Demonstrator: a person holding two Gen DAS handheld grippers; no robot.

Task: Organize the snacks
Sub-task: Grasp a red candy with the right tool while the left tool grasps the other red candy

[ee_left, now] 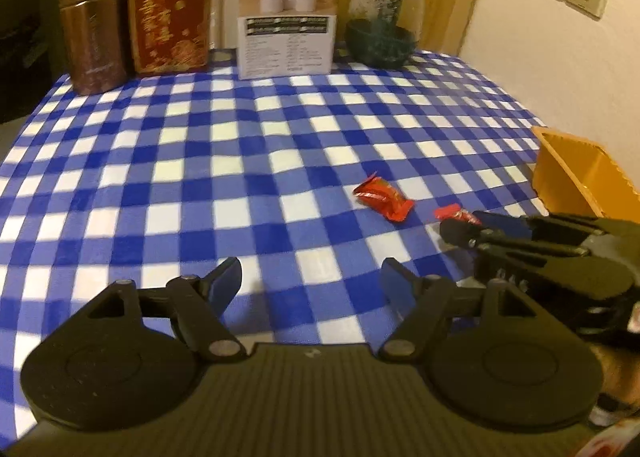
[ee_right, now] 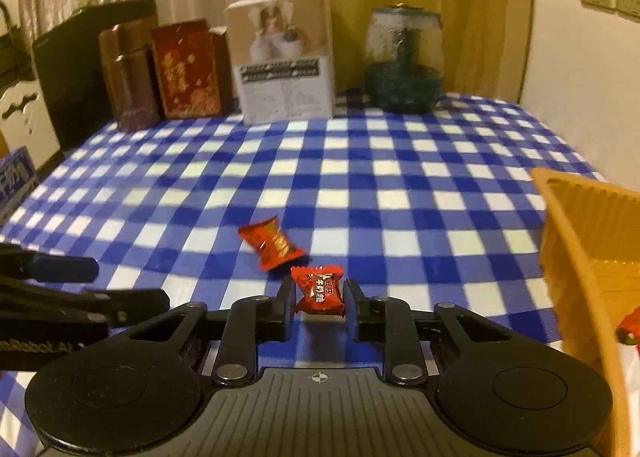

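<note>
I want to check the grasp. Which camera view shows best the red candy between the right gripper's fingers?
The right wrist view. There the candy sits centred, front printing visible, between the right gripper fingers. In the left wrist view, only a small red part shows; the right gripper hides the rest.
</note>
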